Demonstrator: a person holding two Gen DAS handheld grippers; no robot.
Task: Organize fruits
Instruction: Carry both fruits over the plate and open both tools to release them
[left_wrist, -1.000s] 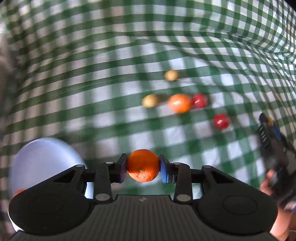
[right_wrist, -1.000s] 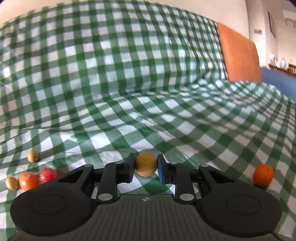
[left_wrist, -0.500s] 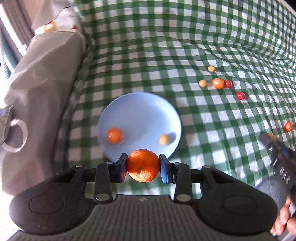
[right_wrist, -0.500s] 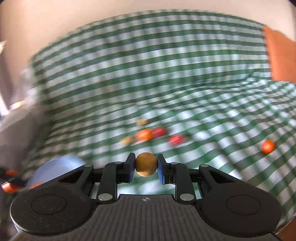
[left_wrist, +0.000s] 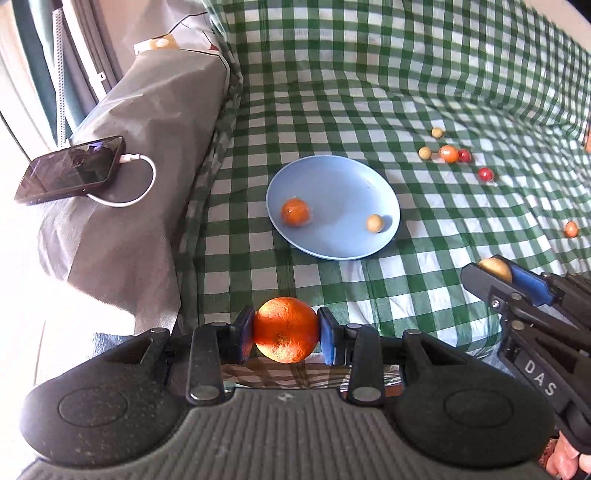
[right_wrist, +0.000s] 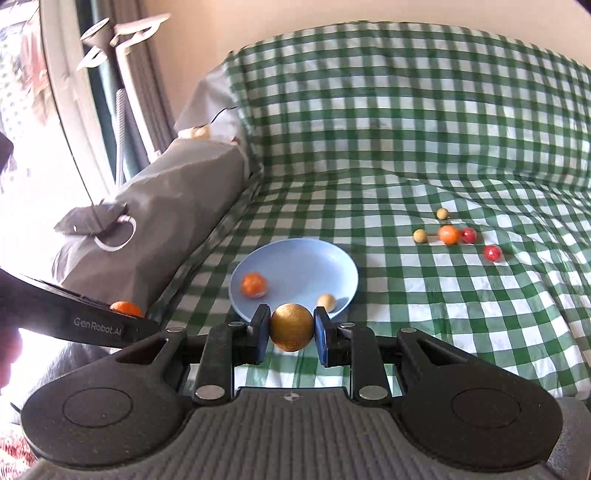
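Observation:
My left gripper (left_wrist: 286, 329) is shut on an orange (left_wrist: 285, 328), held above the near edge of the green checked cloth, short of the blue plate (left_wrist: 332, 181). The plate holds an orange (left_wrist: 294, 211) and a small tan fruit (left_wrist: 375, 223). My right gripper (right_wrist: 291, 327) is shut on a golden-brown round fruit (right_wrist: 291, 326), just in front of the plate (right_wrist: 295, 258); it also shows in the left wrist view (left_wrist: 495, 270). Loose fruits lie beyond the plate: two tan (right_wrist: 420, 235), an orange (right_wrist: 448, 234), two red (right_wrist: 492, 253).
A grey-covered armrest (left_wrist: 147, 147) on the left carries a phone (left_wrist: 70, 168) on a white cable. One more orange fruit (left_wrist: 571, 229) lies far right on the cloth. The checked backrest (right_wrist: 406, 92) rises behind. A window and curtain are at far left.
Both grippers have pulled back and turned left with their fruits still held. The plate, armrest and phone have come into view; the loose fruits now look smaller and farther.

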